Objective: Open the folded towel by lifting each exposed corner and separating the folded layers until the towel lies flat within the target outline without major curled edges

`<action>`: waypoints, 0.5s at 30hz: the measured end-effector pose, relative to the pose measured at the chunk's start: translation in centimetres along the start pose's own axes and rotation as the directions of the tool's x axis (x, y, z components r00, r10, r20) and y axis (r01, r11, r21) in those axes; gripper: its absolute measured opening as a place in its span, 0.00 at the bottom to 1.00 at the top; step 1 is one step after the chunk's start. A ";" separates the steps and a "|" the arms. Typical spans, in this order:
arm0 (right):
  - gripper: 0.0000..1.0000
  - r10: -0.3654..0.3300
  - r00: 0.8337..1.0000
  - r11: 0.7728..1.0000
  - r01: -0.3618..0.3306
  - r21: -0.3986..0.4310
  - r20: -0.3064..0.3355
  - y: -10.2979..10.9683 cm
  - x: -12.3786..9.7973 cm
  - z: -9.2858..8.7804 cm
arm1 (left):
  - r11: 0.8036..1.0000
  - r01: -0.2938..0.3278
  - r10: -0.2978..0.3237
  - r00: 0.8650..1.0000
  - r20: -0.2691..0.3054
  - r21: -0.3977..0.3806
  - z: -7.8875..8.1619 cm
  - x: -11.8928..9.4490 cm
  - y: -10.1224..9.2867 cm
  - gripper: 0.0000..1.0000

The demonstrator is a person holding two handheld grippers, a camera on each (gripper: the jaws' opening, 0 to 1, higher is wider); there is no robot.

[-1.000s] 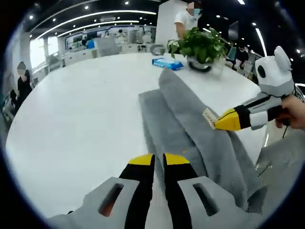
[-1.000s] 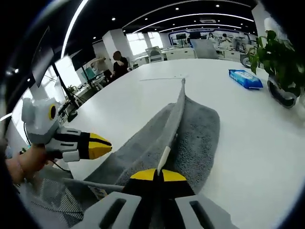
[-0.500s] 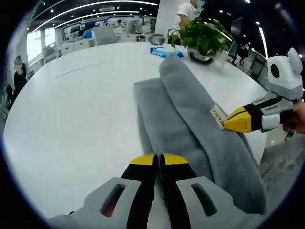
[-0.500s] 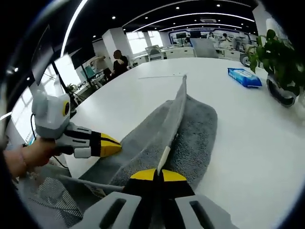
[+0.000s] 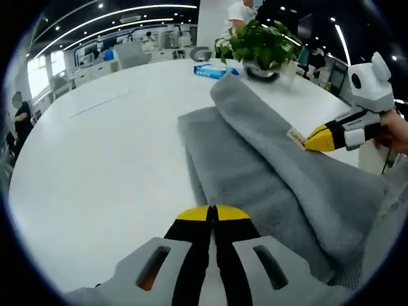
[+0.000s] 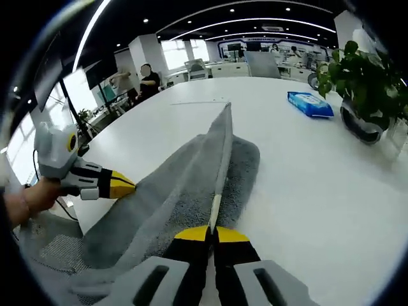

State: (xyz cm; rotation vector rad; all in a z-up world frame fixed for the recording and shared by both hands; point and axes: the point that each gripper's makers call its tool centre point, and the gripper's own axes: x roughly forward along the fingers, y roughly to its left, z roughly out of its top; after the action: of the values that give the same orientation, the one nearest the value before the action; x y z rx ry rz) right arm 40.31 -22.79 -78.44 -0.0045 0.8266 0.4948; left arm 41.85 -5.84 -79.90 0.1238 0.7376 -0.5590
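**Q:** Behind your claws, what was the setting?

**A:** Office lighting ran overhead, and a broad white table (image 5: 95,146) spread ahead of both claws. Beyond them stood a potted plant (image 5: 258,44) and a blue packet (image 6: 309,104).

**Q:** Where was the towel?

**A:** You had the grey towel (image 5: 255,172) directly in front of your left gripper (image 5: 213,213), stretching away toward the plant, still folded lengthwise. Its upper layer was raised like a tent.

**Q:** What held it up?

**A:** Your right gripper (image 6: 212,233) was clenched on the towel's edge beside its small label (image 5: 296,138), probably so that you could peel that layer away from the one beneath.

**Q:** And your left claw?

**A:** Its jaws were pressed together at the towel's near end. Whether they pinched cloth or merely rested there, I cannot tell; if pinching, that would likely anchor the lower layer.
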 end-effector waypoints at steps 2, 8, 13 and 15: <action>0.00 -0.010 1.000 1.000 0.010 0.001 -0.007 -0.7 -0.1 -0.2 | 1.000 -0.003 0.003 1.000 -0.002 0.001 0.0 -0.1 0.2 0.01; 0.00 -0.071 0.997 0.997 0.071 -0.004 -0.039 -3.7 -0.4 -1.1 | 0.999 -0.038 0.038 0.999 -0.020 0.018 -0.5 -0.5 2.1 0.01; 0.00 -0.126 0.989 0.992 0.124 -0.032 -0.077 -6.0 -0.5 -2.2 | 0.997 -0.066 0.067 0.997 -0.027 0.029 -1.0 -0.9 3.4 0.01; 0.00 -0.131 0.988 0.991 0.130 -0.014 -0.077 -6.6 -0.6 -2.4 | 0.997 -0.082 0.083 0.996 -0.028 0.014 -1.2 -1.2 4.4 0.01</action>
State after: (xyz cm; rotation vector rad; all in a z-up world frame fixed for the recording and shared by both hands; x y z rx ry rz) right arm 41.07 -29.35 -80.88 -0.0862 0.8944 0.3764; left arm 42.74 -1.19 -80.31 0.1741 0.7537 -0.4843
